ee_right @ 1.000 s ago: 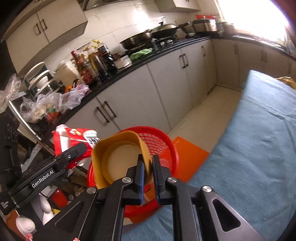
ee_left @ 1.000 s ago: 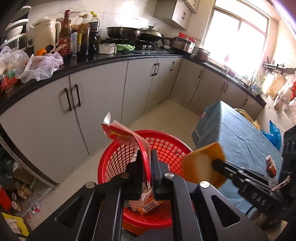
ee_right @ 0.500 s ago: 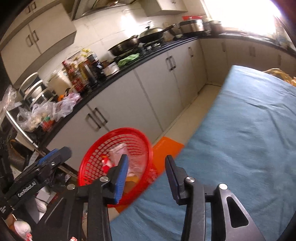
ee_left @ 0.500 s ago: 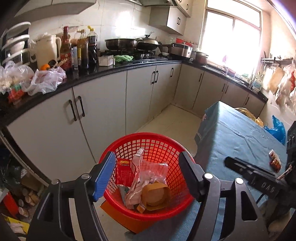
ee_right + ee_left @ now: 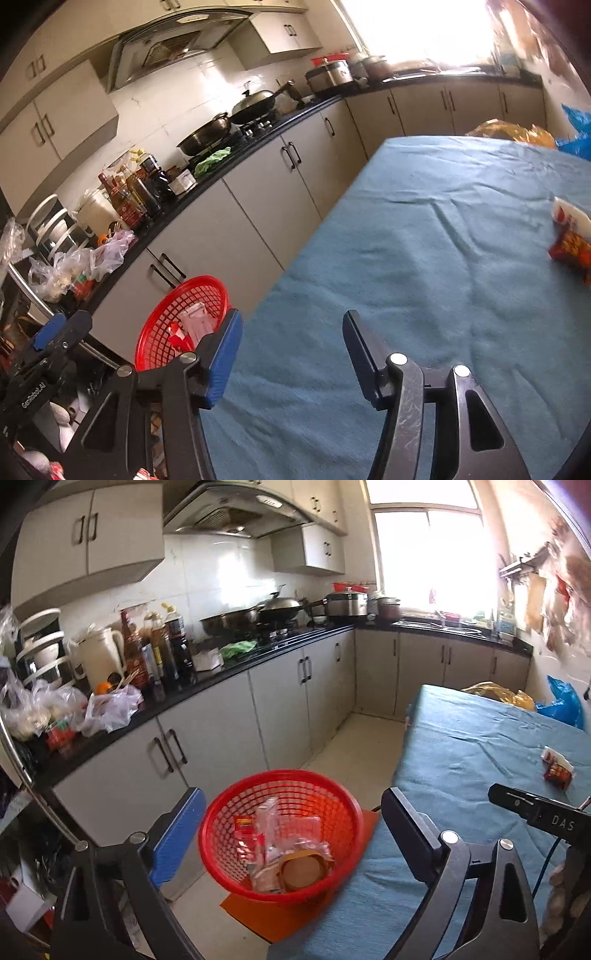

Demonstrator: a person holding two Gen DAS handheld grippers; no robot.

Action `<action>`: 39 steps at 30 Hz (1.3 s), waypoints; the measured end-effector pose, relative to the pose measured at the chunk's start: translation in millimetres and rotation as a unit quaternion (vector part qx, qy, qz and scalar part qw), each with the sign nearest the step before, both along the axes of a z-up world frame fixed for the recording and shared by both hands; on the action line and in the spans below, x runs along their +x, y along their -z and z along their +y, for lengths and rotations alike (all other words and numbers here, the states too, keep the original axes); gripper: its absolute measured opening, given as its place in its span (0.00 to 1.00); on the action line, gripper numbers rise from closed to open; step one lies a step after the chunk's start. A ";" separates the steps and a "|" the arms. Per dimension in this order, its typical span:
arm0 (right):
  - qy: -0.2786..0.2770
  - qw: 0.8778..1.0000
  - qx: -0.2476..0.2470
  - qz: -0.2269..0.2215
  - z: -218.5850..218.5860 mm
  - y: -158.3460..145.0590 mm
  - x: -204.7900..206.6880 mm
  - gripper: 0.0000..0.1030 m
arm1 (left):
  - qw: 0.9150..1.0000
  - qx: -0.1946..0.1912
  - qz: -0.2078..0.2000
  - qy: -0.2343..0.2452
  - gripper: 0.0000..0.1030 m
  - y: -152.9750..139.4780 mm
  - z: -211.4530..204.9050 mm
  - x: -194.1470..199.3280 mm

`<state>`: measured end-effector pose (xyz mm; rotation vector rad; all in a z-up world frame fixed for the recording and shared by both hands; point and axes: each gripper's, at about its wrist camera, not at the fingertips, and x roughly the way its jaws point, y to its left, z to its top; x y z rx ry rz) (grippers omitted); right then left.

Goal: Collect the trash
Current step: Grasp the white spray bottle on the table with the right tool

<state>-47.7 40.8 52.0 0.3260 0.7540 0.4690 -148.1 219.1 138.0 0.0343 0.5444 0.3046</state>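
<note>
A red plastic basket [image 5: 236, 812] stands on the floor beside the table and holds several wrappers and a brown paper cup [image 5: 301, 869]. My left gripper [image 5: 291, 823] is open and empty above it. My right gripper [image 5: 291, 343] is open and empty over the blue tablecloth [image 5: 424, 240]; the basket [image 5: 162, 314] shows at its left. A red and white snack wrapper [image 5: 570, 240] lies on the cloth at the far right, and it also shows in the left wrist view [image 5: 557, 768].
Grey cabinets [image 5: 221, 738] with a cluttered black counter [image 5: 240, 661] run along the left and back. An orange mat [image 5: 280, 919] lies under the basket. A yellow bag [image 5: 498, 694] and a blue bag [image 5: 561, 705] sit at the table's far end.
Both grippers opened and dropped the red wrapper and the brown cup into the basket. Both then pulled back and rose; the right one swung over the table.
</note>
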 end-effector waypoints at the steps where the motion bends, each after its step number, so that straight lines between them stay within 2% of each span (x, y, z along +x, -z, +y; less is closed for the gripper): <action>1: 0.003 1.000 -0.001 0.002 -6.9 0.9 -2.5 0.59 | 1.000 0.002 0.000 0.004 0.92 -1.1 -6.6 -0.8; 7: 0.034 0.999 0.006 0.011 -59.6 5.3 -15.8 0.59 | 1.000 0.004 0.010 0.029 0.93 -1.9 -40.4 -2.3; 12: 0.087 0.996 -0.012 0.014 -112.6 3.8 -15.6 0.59 | 0.996 -0.031 0.031 0.077 0.93 4.4 -70.2 4.2; 20: 0.216 0.975 -0.039 0.026 -228.3 -1.3 13.1 0.59 | 0.986 -0.058 0.064 0.146 0.93 22.9 -117.3 18.3; 25: 0.253 0.964 -0.064 0.054 -271.8 6.2 51.7 0.59 | 0.977 -0.076 0.079 0.182 0.93 34.7 -136.4 26.5; 28: 0.252 0.962 -0.080 0.068 -280.7 13.2 79.5 0.59 | 0.973 -0.083 0.090 0.198 0.93 43.1 -147.5 35.7; 35: 0.174 0.973 -0.117 0.097 -266.6 32.0 149.0 0.60 | 0.965 -0.084 0.114 0.219 0.93 57.8 -161.8 54.4; 39: 0.145 0.973 -0.139 0.114 -255.7 47.0 165.4 0.61 | 0.963 -0.086 0.120 0.225 0.93 61.9 -166.4 66.2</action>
